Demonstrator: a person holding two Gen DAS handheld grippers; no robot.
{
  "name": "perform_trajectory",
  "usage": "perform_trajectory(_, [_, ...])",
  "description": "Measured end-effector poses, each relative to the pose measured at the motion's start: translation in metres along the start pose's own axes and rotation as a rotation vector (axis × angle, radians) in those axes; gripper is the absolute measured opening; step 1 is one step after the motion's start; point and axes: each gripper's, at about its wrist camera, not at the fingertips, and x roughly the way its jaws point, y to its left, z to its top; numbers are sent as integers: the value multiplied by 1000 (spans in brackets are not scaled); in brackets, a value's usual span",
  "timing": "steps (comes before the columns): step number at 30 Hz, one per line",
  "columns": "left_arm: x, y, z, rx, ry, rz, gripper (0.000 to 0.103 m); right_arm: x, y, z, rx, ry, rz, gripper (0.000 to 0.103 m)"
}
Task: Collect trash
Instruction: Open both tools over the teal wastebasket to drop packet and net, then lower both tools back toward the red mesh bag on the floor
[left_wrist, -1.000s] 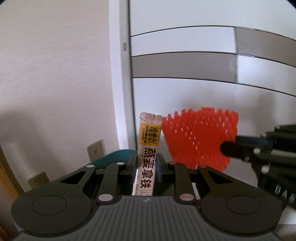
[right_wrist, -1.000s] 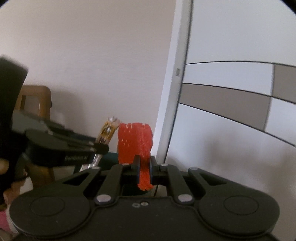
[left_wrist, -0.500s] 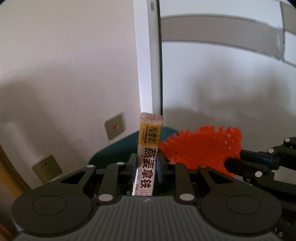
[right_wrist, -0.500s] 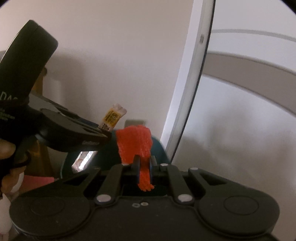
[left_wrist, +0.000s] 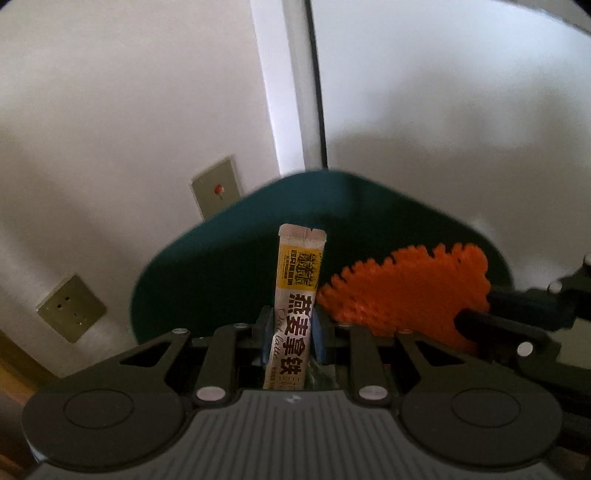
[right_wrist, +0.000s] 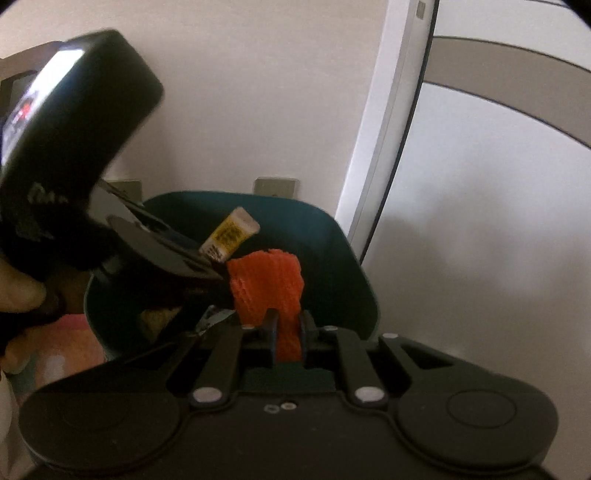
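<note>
Two pieces of trash hang over the dark green bin (left_wrist: 236, 266), one in each gripper. The left gripper (left_wrist: 289, 328) holds the oat latte sachet (left_wrist: 297, 295) upright, its jaws narrow and pressed on it. The right gripper (right_wrist: 287, 329) has the orange foam net (right_wrist: 266, 284) between its jaws, which have just been opening a little; the net is not yet free. To drop well, both tips should stay above the bin's mouth, the jaws should open fully, and the person should wait until each piece falls inside.
</note>
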Motion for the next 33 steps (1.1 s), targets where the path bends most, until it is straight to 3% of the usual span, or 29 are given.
perform_trajectory(8, [12,-4,-6,-5,41,4,23,8,-4,2,-4,9,7,21])
perform_trajectory(13, [9,0,-4,-28,31,6,32,3,-8,-1,23,-2,12,25])
perform_trajectory(14, [6,1,-3,-35,22,-1,42,0,-10,-1,32,-6,13,26])
perform_trajectory(15, [3,0,-4,-38,13,-3,58,-4,-11,-2,39,-13,12,27])
perform_trajectory(17, [-6,0,-4,-43,-27,1,71,-15,-16,-3,55,-32,20,30])
perform_trajectory(21, [-22,-3,-3,-46,-59,-9,71,-41,-24,-7,71,-64,30,38])
perform_trajectory(33, [-97,-39,-32,17,-178,-72,79,-119,-65,-54,176,-108,54,43])
